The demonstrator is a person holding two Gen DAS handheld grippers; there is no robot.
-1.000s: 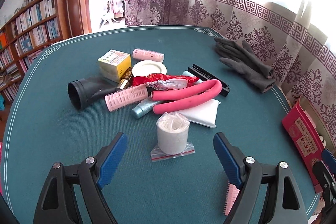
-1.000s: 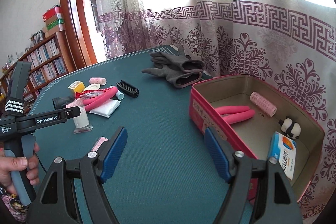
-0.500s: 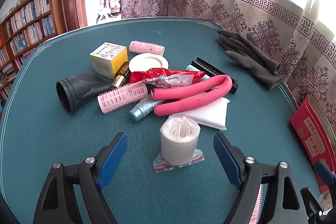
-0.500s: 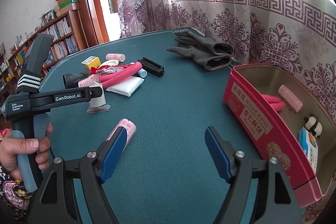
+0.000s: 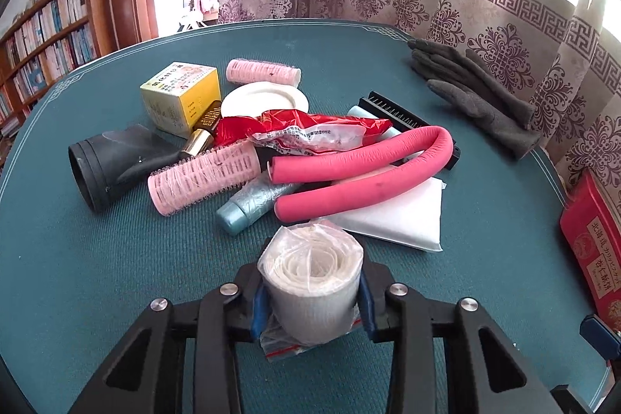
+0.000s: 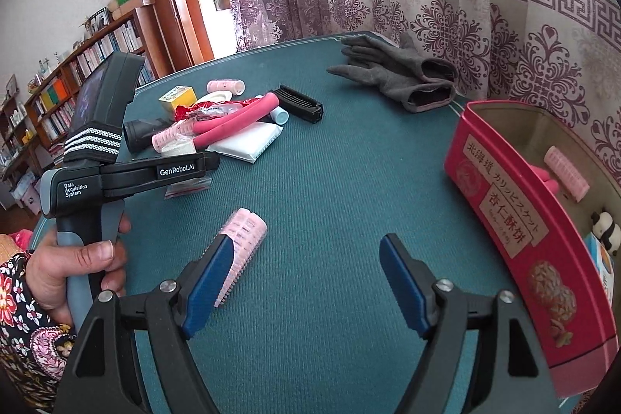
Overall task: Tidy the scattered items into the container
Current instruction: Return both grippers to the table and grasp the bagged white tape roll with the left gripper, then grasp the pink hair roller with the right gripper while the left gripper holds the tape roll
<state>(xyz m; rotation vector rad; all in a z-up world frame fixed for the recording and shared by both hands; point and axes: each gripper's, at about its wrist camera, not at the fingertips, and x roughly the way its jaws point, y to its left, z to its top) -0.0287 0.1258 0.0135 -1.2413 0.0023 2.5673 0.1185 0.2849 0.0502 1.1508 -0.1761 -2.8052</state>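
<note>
Red tin (image 6: 500,220) holds pink roller (image 6: 566,177), panda figure (image 6: 605,226).

table (image 5: 97,258): matt teal woven cloth
white roll (image 5: 314,293): gauzy cloth in clear glossy plastic
bent tube (image 5: 368,165): smooth matt pink foam
gloves (image 5: 481,96): soft grey fabric
red box (image 6: 504,231): glossy printed sides

Teal table (image 5: 116,258); red tin (image 6: 504,220); pink roller (image 6: 244,231); grey gloves (image 5: 477,92); purple-patterned curtain (image 5: 485,6).
</note>
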